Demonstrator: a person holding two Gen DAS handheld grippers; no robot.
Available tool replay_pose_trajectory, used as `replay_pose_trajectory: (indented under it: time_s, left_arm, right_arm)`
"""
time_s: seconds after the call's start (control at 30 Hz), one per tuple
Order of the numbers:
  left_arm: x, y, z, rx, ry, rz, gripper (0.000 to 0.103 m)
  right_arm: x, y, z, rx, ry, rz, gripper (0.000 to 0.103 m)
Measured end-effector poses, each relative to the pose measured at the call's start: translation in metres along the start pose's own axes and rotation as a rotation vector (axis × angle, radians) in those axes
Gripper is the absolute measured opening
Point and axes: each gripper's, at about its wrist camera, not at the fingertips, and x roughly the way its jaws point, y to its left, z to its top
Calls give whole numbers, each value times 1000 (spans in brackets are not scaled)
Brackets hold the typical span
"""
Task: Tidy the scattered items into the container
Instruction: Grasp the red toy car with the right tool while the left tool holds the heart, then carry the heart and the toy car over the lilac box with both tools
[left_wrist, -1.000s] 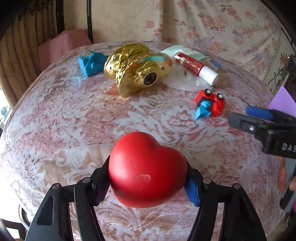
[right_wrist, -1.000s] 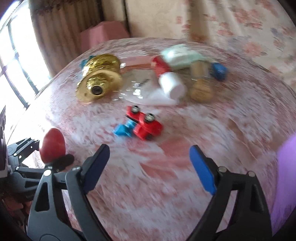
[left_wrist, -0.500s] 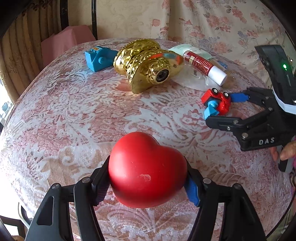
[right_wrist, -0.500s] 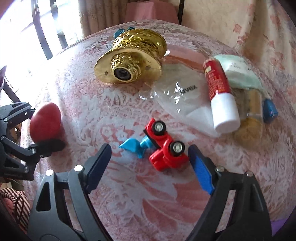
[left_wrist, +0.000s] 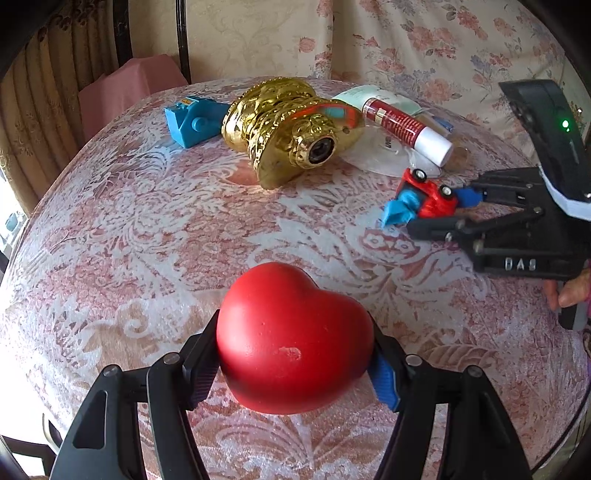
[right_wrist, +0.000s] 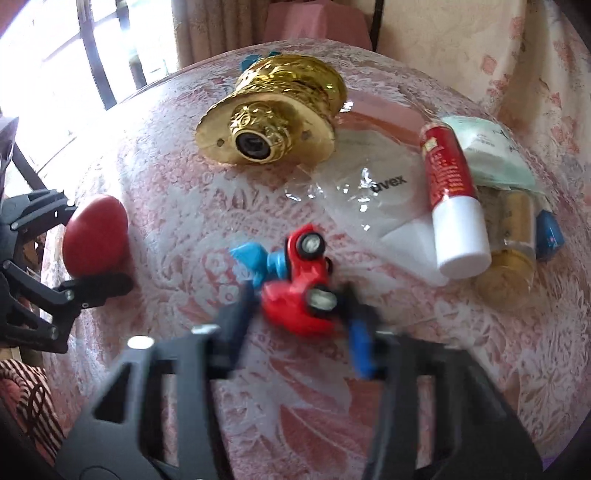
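Note:
My left gripper (left_wrist: 291, 365) is shut on a red heart-shaped foam toy (left_wrist: 293, 341), held above the near part of the table; the toy also shows in the right wrist view (right_wrist: 94, 240). My right gripper (right_wrist: 299, 314) has its fingers closed in against both sides of a red toy car with a blue front piece (right_wrist: 299, 291) that lies on the tablecloth. The car also shows in the left wrist view (left_wrist: 423, 199), between the right gripper's fingers (left_wrist: 443, 208). A gold ornate container (left_wrist: 291, 129) lies on its side at the back (right_wrist: 273, 110).
A round table with a pink lace cloth (left_wrist: 147, 229). A blue block (left_wrist: 192, 120) lies left of the gold piece. A red and white tube (right_wrist: 452, 203), a clear plastic bag (right_wrist: 369, 188), a pale green pack (right_wrist: 491, 151), a gold cylinder (right_wrist: 509, 258) lie at right.
My right gripper moved forward over the toy car and its fingers closed in around it. The left gripper kept hold of the red heart and stayed in place.

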Motion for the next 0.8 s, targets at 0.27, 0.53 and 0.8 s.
replay_pose_trajectory:
  time_s: [0.27, 0.53, 0.8]
  left_arm:
    - [1, 1, 1, 11, 4, 1, 69]
    - [2, 3, 1, 20, -11, -13, 69]
    - [-3, 10, -3, 8, -20, -61, 68]
  right_arm:
    - [0, 8, 0, -11, -1, -7, 44]
    - [-2, 15, -5, -19, 1, -52, 44]
    - [-17, 30, -21, 25, -41, -112, 41]
